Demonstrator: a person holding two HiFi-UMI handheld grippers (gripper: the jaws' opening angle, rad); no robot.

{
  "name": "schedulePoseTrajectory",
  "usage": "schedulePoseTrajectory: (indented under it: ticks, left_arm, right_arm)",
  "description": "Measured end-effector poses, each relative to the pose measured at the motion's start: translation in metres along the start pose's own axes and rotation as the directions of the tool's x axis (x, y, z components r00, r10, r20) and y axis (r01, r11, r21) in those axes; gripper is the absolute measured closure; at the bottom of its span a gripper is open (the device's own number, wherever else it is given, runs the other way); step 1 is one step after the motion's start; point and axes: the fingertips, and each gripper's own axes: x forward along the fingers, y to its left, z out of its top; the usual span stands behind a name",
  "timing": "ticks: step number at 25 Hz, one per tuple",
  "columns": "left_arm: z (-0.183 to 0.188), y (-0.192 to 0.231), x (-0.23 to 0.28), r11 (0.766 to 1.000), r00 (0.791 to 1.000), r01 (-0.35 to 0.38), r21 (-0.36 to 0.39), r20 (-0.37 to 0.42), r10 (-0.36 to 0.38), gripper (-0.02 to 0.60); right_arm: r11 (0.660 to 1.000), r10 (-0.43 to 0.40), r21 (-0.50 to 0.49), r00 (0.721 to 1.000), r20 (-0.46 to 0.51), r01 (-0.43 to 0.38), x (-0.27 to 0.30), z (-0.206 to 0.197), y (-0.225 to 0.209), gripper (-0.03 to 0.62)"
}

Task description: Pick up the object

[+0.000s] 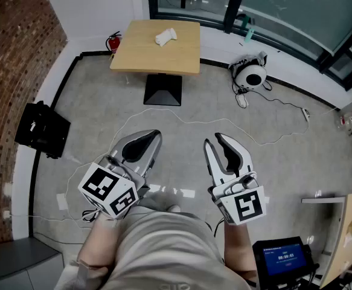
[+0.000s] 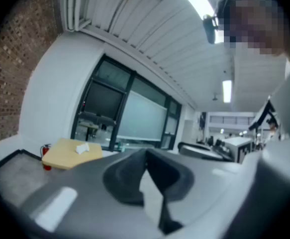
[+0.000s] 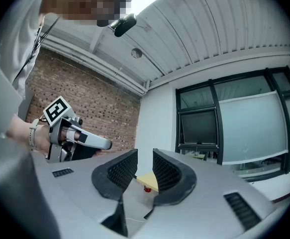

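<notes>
You stood on the grey floor (image 1: 188,116) well short of the light wooden square-topped table (image 1: 136,56), with both tools held low in front of your waist. The small white lumpy object (image 1: 165,37) was the only thing on the table top, so I took it as the thing to pick up. It lay a little toward the far side of the top, touched by neither tool, and was too small in every view to say what it is. Your left gripper (image 1: 153,136) was fully closed: its own view showed the dark pads meeting at the tips with nothing caught between them. Your right gripper (image 1: 213,140) stood slightly parted, a narrow gap between its ribbed pads. It held nothing, and only the distant table edge showed through the gap. Both tools pointed roughly toward the table, well apart from it. Judged from this, no step of the task was done, and the object sat where it would have to be fetched from. What was left, as I read it, was all of it: walk up to the table, bring one gripper over the object with its jaws spread wide enough, close on it, and lift it clear of the top. The left one would need opening first if you chose it.
</notes>
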Motion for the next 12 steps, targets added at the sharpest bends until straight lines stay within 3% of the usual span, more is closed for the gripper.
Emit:
schedulePoseTrajectory:
  ticks: [5, 12]
  left_arm:
    - [-0.003, 0.033, 0.004, 1.0, 1.0, -0.018, -0.019, -0.007, 0.018, 0.577]
    - [0.0, 0.157, 0.061, 0.997, 0.999, -0.037, -0.068, -0.003, 0.037, 0.577]
  right_arm:
    - [1.0, -0.001, 0.011, 1.0, -0.014, 0.001, 0.03, -0.009, -0.002, 0.494]
    - [0.999, 0.043, 0.015, 0.996, -0.082, -0.042, 0.159, -0.054, -0.03, 0.494]
